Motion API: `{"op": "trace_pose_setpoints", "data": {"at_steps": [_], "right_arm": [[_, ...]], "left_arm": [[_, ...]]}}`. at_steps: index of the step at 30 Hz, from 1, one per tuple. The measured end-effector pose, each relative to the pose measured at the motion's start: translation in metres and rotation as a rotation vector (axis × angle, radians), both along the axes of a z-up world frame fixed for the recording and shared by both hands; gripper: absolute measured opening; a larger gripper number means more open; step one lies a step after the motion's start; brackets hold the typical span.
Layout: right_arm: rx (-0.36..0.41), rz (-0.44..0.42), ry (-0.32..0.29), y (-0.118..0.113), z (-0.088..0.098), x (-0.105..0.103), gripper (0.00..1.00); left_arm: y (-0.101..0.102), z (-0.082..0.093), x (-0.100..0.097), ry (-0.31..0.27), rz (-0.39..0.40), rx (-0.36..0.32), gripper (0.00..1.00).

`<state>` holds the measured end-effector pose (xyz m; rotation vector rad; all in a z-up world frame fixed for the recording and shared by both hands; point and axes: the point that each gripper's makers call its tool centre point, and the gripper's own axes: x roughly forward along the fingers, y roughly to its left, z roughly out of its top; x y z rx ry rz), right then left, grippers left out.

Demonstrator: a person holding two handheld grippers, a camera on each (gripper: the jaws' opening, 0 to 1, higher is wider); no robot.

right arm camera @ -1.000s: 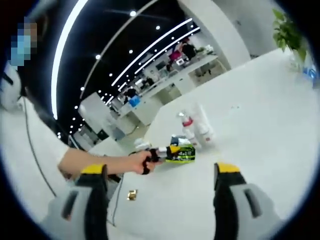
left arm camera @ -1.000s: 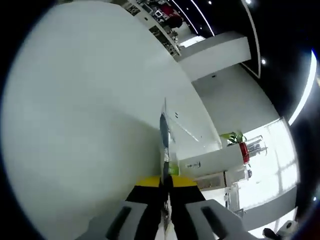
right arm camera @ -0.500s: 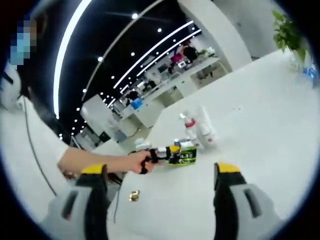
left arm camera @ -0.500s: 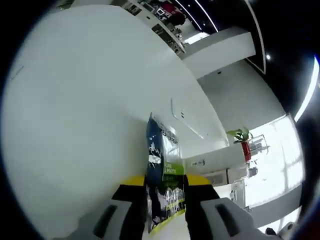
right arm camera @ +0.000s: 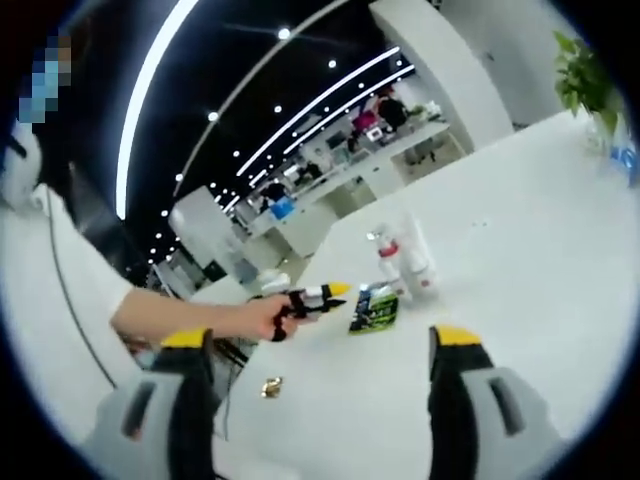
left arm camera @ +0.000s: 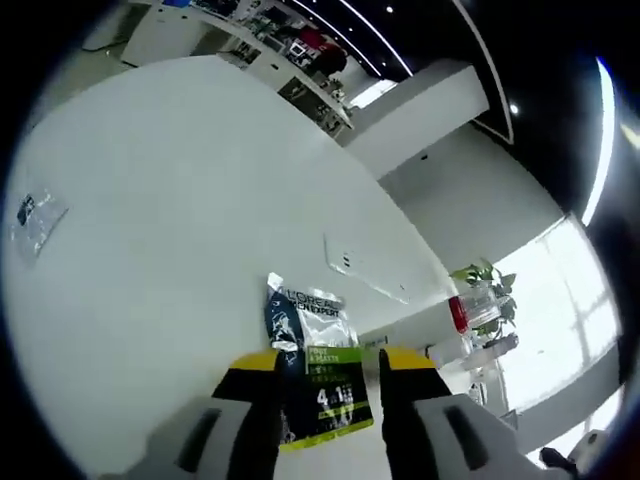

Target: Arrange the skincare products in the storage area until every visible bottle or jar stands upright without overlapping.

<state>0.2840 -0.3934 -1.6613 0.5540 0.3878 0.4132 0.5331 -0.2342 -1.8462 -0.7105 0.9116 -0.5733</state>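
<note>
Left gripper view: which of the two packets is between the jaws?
The dark blue and green packet, printed with white letters. The small clear packet lies far off to the side.

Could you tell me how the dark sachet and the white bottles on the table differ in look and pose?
The sachet is flat, dark blue with a green band and printed text; the bottles are white, one with a red part near its top. The sachet stands next to the left gripper, near its yellow tips; the bottles stand upright behind it, apart from both grippers. Both rest on the white table.
</note>
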Motion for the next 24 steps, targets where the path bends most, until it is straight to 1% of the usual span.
{"op": "trace_pose_setpoints", "data": {"at_steps": [3,4,5,6,7,8,9,10,11,13,14,15,16,18,19,22,23,24], "right_arm": [[0.006,0.029,-0.007,0.007,-0.001,0.001,0.88],[0.009,0.037,-0.009,0.009,-0.001,0.001,0.88],[0.017,0.059,-0.015,0.015,-0.002,0.001,0.88],[0.021,0.069,-0.014,0.018,-0.003,0.002,0.88],[0.025,0.079,-0.012,0.021,-0.004,0.002,0.88],[0.031,0.098,-0.016,0.026,-0.005,0.002,0.88],[0.036,0.109,-0.023,0.03,-0.005,0.003,0.88],[0.04,0.113,-0.024,0.031,-0.005,0.003,0.88],[0.054,0.129,-0.02,0.035,-0.007,0.002,0.88],[0.065,0.15,-0.015,0.04,-0.009,0.002,0.89],[0.064,0.174,-0.005,0.045,-0.011,0.001,0.89],[0.056,0.195,0.0,0.048,-0.013,0.001,0.89],[0.047,0.218,0.001,0.051,-0.014,0.001,0.89],[0.045,0.24,-0.002,0.053,-0.012,0.005,0.89],[0.044,0.248,-0.004,0.054,-0.011,0.007,0.89],[0.047,0.264,-0.012,0.055,-0.008,0.012,0.89],[0.047,0.272,-0.018,0.056,-0.006,0.015,0.89],[0.049,0.279,-0.023,0.058,-0.005,0.017,0.9]], "left_arm": [[0.01,0.01,-0.017,-0.052,-0.009,0.015,0.45],[0.011,0.012,-0.02,-0.061,-0.009,0.018,0.46],[0.02,0.017,-0.031,-0.099,-0.021,0.033,0.48],[0.026,0.021,-0.038,-0.124,-0.025,0.045,0.49],[0.034,0.023,-0.048,-0.137,-0.042,0.059,0.49],[0.041,0.024,-0.055,-0.144,-0.056,0.08,0.49],[0.052,0.024,-0.065,-0.165,-0.085,0.12,0.49],[0.058,0.025,-0.07,-0.179,-0.098,0.151,0.5],[0.072,0.025,-0.078,-0.201,-0.101,0.207,0.52],[0.088,0.027,-0.085,-0.23,-0.083,0.258,0.55],[0.098,0.026,-0.092,-0.232,-0.07,0.284,0.59],[0.112,0.021,-0.098,-0.229,-0.047,0.343,0.64],[0.12,0.017,-0.104,-0.223,-0.041,0.384,0.68],[0.142,0.009,-0.117,-0.245,-0.038,0.514,0.69],[0.153,0.003,-0.126,-0.236,-0.031,0.572,0.69],[0.172,-0.009,-0.148,-0.183,0.002,0.663,0.7],[0.177,-0.013,-0.155,-0.158,0.025,0.675,0.71],[0.185,-0.017,-0.161,-0.139,0.063,0.698,0.72]]}}
